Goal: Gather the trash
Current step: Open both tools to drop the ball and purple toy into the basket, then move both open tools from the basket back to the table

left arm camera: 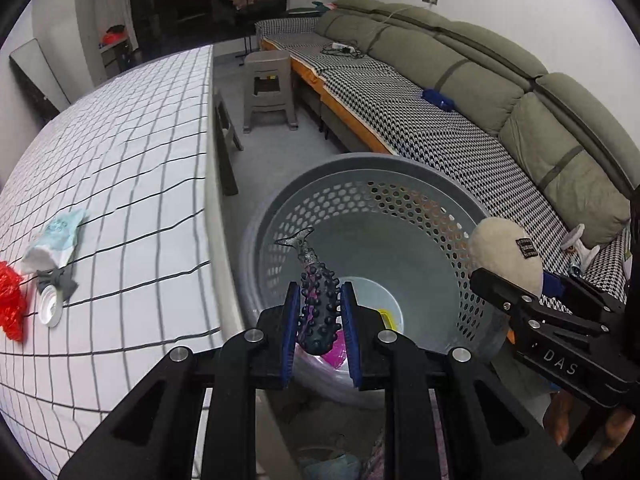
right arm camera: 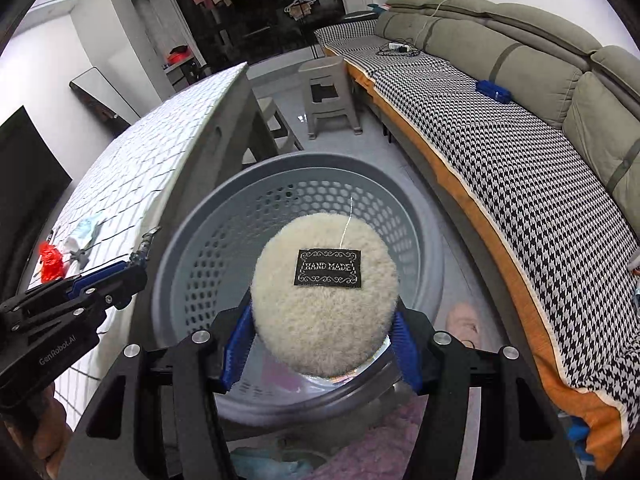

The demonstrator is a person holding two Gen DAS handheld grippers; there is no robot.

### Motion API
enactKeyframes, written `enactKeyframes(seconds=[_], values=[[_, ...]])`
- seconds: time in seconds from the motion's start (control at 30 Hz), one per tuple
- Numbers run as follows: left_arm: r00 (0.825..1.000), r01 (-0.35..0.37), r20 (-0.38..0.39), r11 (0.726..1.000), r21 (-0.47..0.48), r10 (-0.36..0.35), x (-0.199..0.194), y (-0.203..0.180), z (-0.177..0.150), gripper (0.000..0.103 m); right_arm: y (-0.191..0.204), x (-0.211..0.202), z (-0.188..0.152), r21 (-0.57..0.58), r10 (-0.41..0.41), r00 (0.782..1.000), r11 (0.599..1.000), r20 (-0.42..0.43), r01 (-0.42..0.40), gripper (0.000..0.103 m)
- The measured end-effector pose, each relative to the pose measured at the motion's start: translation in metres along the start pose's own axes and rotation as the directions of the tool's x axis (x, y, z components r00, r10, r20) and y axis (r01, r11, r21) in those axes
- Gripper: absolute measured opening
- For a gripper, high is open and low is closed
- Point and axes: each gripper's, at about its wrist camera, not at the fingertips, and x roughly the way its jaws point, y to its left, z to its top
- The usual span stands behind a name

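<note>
Left wrist view, my left gripper [left arm camera: 319, 312]: pressed together on one knobbly dark rubber toy [left arm camera: 318, 304], its fish-like tail pointing away from me; I hold it over the grey basket [left arm camera: 362, 162] so it can drop straight in.
Left wrist view, basket: one perforated bin on the floor between the table [left arm camera: 132, 128] and the sofa [left arm camera: 480, 92]; I judge it the place for the trash. Something pink and something yellow lie at its bottom.
Left wrist view, trash left on the table: one red crumpled piece [left arm camera: 10, 304], one pale blue-and-white wrapper [left arm camera: 56, 240], one grey scrap [left arm camera: 58, 280], one white round lid [left arm camera: 50, 310], all close together near the table's edge.
Left wrist view, my right gripper [left arm camera: 516, 280]: off to the side, carrying the cream pad [left arm camera: 502, 256].
Right wrist view, my right gripper [right arm camera: 320, 344]: jaws part-way spread, pinching one round fluffy cream pad [right arm camera: 324, 304] by its edges, black "HAND MADE" label [right arm camera: 328, 268] facing up, right above the basket [right arm camera: 280, 172] mouth.
Right wrist view, my left gripper [right arm camera: 116, 276]: beside the rim; the toy's tail sticks out.
Count held: two items, one per gripper.
</note>
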Motion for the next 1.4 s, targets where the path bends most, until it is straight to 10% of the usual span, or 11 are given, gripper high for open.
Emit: enactKeyframes(seconds=[0.73,0.97,1.4], values=[[0.999,-0.001,-0.046,1.000,0.003,0.002,0.028,-0.008,0.013,0.022,-0.007,0.016,0.006,0.008,0.020,1.000,1.000,-0.008,-0.020,0.068],[0.999,-0.023,-0.029,1.000,-0.014,0.022,0.022,-0.003,0.013,0.060,-0.004,0.009,0.008,0.008,0.025,0.999,1.000,0.021,-0.025,0.076],[0.999,-0.032,-0.019,0.999,-0.017,0.032,0.017,-0.001,0.011,0.066,-0.006,0.008,0.008,0.026,0.021,0.999,0.999,0.024,-0.022,0.076]])
